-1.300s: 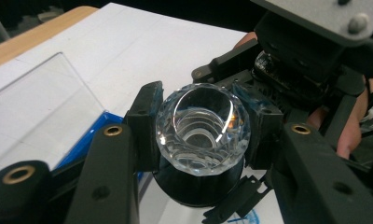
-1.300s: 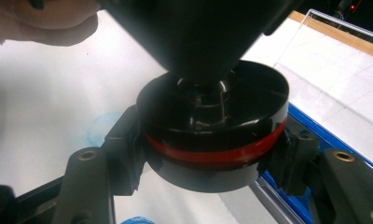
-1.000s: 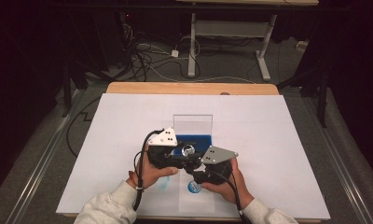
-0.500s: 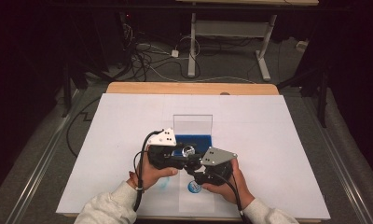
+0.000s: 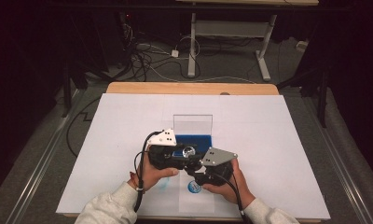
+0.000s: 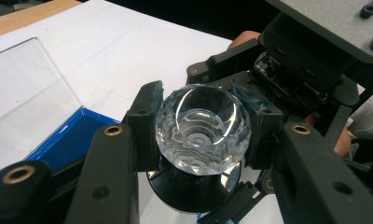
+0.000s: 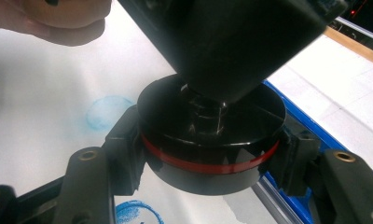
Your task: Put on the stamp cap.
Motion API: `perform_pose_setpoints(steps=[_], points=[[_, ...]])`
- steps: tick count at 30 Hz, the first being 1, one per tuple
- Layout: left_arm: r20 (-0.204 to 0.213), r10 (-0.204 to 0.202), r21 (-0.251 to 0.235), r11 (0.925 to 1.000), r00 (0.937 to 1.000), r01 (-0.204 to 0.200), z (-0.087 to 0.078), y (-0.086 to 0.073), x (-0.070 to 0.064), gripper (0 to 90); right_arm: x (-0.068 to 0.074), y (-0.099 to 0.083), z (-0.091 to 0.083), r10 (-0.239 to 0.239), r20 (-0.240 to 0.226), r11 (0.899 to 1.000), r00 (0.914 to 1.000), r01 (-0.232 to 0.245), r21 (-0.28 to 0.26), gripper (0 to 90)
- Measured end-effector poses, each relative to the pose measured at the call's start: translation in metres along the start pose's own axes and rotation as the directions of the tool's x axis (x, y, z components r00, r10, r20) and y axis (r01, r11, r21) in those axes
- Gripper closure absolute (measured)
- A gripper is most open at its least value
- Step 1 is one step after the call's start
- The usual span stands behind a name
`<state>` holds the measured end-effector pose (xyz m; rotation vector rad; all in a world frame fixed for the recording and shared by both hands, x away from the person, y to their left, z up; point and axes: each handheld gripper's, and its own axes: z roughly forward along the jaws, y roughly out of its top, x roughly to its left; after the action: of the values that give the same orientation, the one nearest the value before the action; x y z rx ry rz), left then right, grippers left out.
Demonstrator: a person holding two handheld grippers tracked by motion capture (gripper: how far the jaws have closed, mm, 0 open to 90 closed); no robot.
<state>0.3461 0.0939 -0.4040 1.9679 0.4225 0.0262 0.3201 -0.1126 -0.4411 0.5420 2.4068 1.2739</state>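
Observation:
A stamp with a faceted clear crystal knob (image 6: 201, 128) on a round black base (image 7: 175, 116) with a red band is held above the white paper. My left gripper (image 6: 203, 126) is shut on the knob, its blue-padded fingertips (image 6: 147, 116) on either side. My right gripper (image 7: 208, 149) is shut on the black base (image 6: 189, 191) just below. In the high view both grippers meet at the table's front middle, the left gripper (image 5: 184, 151) from the left and the right gripper (image 5: 194, 164) from the right. The left gripper's body hides the knob in the right gripper view.
A blue ink pad (image 5: 198, 140) in a case with an upright clear lid (image 5: 192, 123) lies just beyond the grippers. A round blue print (image 5: 192, 187) and a fainter smudge (image 5: 163, 183) mark the white paper (image 5: 278, 140). Cables and desk legs lie on the floor behind the table.

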Motion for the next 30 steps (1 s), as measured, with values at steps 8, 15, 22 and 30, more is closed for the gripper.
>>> perform_pose_setpoints(steps=[8,15,22,30], points=[[-0.025,0.028,0.025,0.9993,0.9993,-0.028,0.0,0.003,-0.004,54.6,-0.001,-0.002,0.001,0.006,-0.022,1.0,0.9997,-0.006,-0.016,38.3],[-0.051,0.06,0.038,0.9976,0.9969,-0.058,-0.002,0.007,-0.008,54.6,-0.001,-0.003,0.0,0.002,-0.01,0.999,0.9999,-0.002,-0.042,38.0],[-0.065,0.07,0.027,0.9973,0.9954,-0.069,-0.005,0.008,-0.009,54.6,-0.002,-0.003,-0.002,-0.001,0.007,0.998,1.0,0.001,-0.056,37.2],[-0.075,0.081,0.028,0.9965,0.9939,-0.079,-0.007,0.009,-0.011,54.6,-0.002,-0.003,-0.001,-0.01,0.017,0.999,0.9998,0.011,-0.042,34.8]])
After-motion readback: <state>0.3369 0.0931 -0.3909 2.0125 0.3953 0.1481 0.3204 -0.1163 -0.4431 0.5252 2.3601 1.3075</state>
